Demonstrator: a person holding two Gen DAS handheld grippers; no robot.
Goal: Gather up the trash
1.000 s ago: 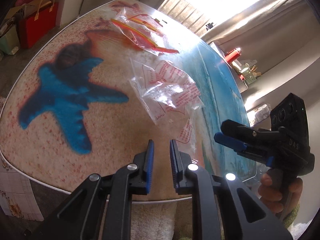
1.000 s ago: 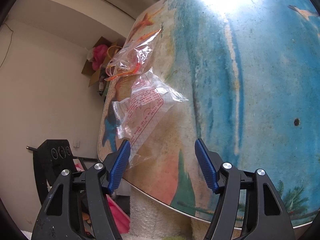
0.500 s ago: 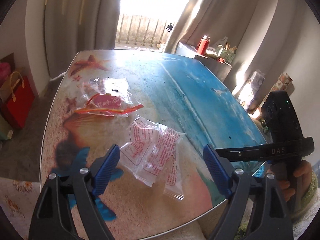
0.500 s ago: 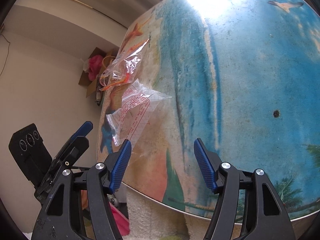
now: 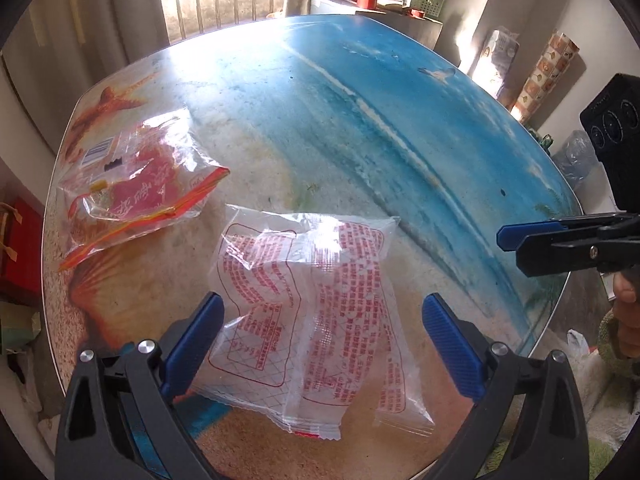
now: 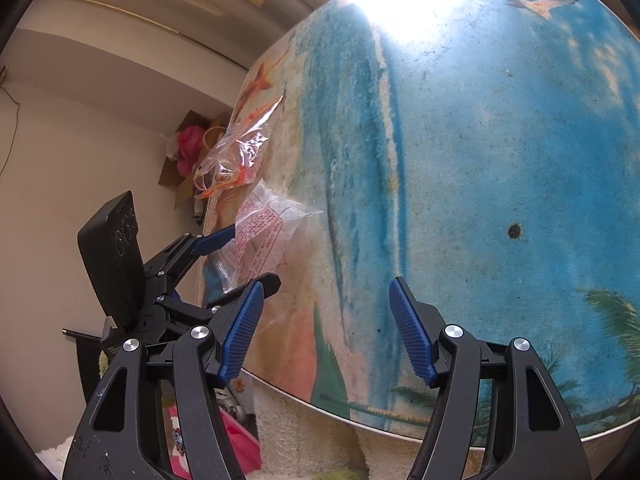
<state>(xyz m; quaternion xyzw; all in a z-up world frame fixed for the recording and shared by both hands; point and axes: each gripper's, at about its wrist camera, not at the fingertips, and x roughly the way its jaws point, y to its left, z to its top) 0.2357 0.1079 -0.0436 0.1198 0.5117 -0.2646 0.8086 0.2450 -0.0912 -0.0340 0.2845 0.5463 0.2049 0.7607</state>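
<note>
On the beach-print counter (image 5: pixel 400 128) we are seeing a clear wrapper with red print (image 5: pixel 312 320) lying flat, its near end sitting between the spread jaws of our left gripper (image 5: pixel 320 340), contact hard to judge. Beside it is lying a crumpled red-and-clear bag (image 5: pixel 136 192), its contents unreadable. Our right gripper (image 6: pixel 326 332) is hovering with jaws spread, gripping nothing.

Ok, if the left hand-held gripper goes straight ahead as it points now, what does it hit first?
Probably the clear plastic wrapper with red print, lying between the open left hand-held gripper fingers; depth is unclear.
</note>
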